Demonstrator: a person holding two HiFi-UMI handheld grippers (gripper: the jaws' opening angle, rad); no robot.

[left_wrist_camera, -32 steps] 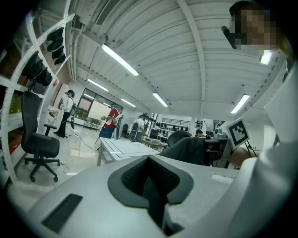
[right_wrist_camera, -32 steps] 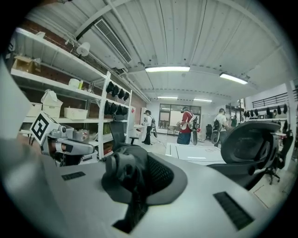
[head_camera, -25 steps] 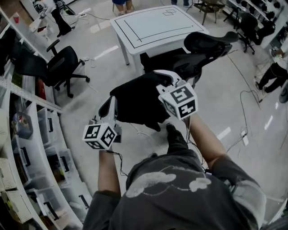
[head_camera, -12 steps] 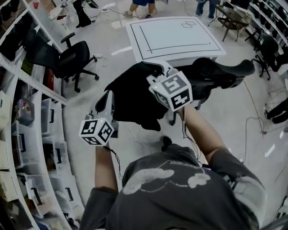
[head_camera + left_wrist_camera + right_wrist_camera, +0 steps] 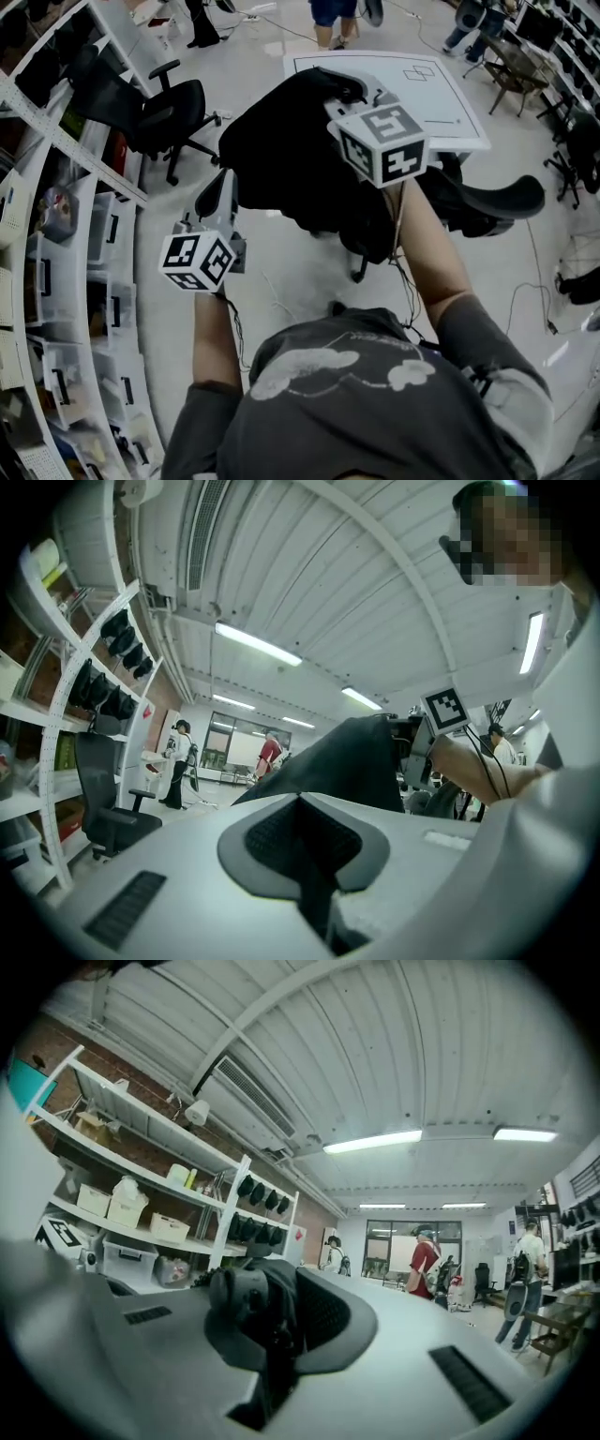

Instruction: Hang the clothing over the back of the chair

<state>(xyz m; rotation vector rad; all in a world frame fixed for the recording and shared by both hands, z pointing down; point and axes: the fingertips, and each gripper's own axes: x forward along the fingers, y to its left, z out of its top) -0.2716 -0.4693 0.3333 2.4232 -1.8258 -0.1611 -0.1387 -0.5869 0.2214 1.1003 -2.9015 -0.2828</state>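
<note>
- Both claws are up at about chest height w/ the black clothing (image 5: 281, 159) stretched between them, so it's in the air and not draped on anything that I can see.
- Right claw (image 5: 339, 92) is pressed together on a bunched bit of the clothing. Its own view shows dark fabric (image 5: 248, 1312) wadded right btwn the pads of the claw (image 5: 272, 1321).
- Left claw (image 5: 225, 187) sits lower and to the left, at the clothing's left edge. In the left gripper view the claw (image 5: 300, 832) looks pinched shut, w/ the clothing (image 5: 347, 761) rising from its tips up toward the other gripper's marker cube (image 5: 445, 708).
- Chair (image 5: 497, 197) is a black office one, below and to the right of the clothing from the head cam; its curved top part sticks out past the right forearm.
- Bottom of the clothing blends into the chair's dark parts, so can't tell if they touch.
- White counter (image 5: 441, 94) w/ black lines on it stands just behind the chair.
- Second office chair (image 5: 159, 112) is off to the left, next to shelves (image 5: 56, 281) full of bins.
- Ppl in the bg, e.g. someone in a red top (image 5: 427, 1260) by the far windows.
</note>
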